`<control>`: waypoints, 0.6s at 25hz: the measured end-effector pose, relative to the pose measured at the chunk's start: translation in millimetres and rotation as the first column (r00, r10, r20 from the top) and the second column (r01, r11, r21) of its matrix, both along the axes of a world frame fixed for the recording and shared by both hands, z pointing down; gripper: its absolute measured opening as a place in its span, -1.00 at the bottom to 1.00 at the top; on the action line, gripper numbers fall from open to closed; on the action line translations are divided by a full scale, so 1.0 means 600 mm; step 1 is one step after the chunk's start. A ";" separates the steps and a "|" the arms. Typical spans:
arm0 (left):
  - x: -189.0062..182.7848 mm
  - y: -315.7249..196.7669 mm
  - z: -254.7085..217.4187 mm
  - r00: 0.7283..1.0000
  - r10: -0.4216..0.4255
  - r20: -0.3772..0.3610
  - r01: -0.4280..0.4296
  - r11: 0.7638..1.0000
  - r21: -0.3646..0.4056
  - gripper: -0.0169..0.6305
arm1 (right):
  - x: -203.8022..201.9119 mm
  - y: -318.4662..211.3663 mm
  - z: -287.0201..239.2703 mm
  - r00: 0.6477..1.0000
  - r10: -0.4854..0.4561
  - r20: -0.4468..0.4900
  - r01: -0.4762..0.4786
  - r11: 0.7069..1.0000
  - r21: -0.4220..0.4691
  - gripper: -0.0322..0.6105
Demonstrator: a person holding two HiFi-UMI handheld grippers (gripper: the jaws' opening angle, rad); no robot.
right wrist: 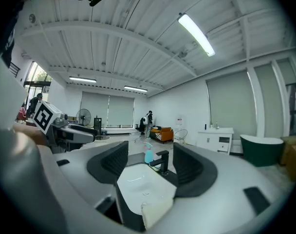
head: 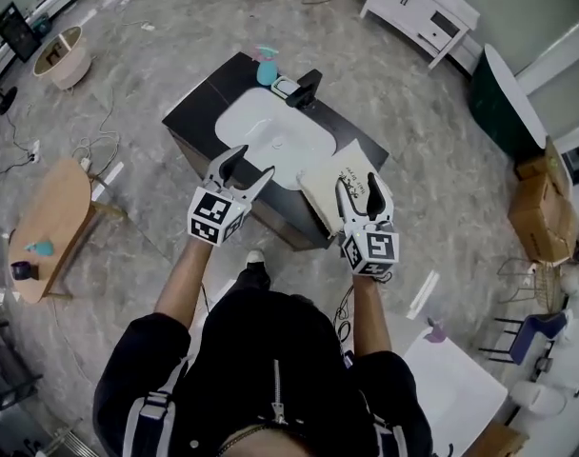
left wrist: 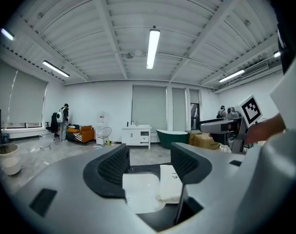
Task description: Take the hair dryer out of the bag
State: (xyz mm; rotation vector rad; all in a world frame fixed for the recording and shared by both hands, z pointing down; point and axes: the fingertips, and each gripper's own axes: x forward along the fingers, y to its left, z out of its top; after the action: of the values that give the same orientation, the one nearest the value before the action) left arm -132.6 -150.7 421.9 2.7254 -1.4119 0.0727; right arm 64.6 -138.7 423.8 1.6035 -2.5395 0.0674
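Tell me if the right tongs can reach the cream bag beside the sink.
Probably yes: the right tongs hover open right over the bag, with nothing visible between them and it.

The cream bag [head: 329, 187], printed with small black marks, lies flat just right of the head view's centre, on the dark counter [head: 196, 112] beside the white basin [head: 270, 136].

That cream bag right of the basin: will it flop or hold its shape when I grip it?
Probably floppy: the bag looks like soft cloth lying flat on the counter. Gripped at one edge, it would likely sag and fold. Its contents are hidden, so weight may shift.
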 end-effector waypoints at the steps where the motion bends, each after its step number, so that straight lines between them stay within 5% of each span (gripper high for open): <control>1: 0.003 -0.015 0.001 1.000 0.017 0.000 -0.017 1.000 0.000 -0.04 | -0.001 -0.010 0.001 1.000 0.012 -0.003 -0.012 1.000 -0.003 -0.01; 15: 0.036 -0.106 0.053 0.991 0.130 -0.026 -0.131 0.990 -0.050 -0.04 | 0.022 -0.064 0.058 0.995 0.092 -0.044 -0.096 0.993 -0.074 -0.01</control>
State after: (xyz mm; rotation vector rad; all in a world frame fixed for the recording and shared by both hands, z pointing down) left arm -111.0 -214.3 453.5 2.7643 -1.2070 0.0843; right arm 77.9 -177.0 458.5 1.6771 -2.4003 0.1386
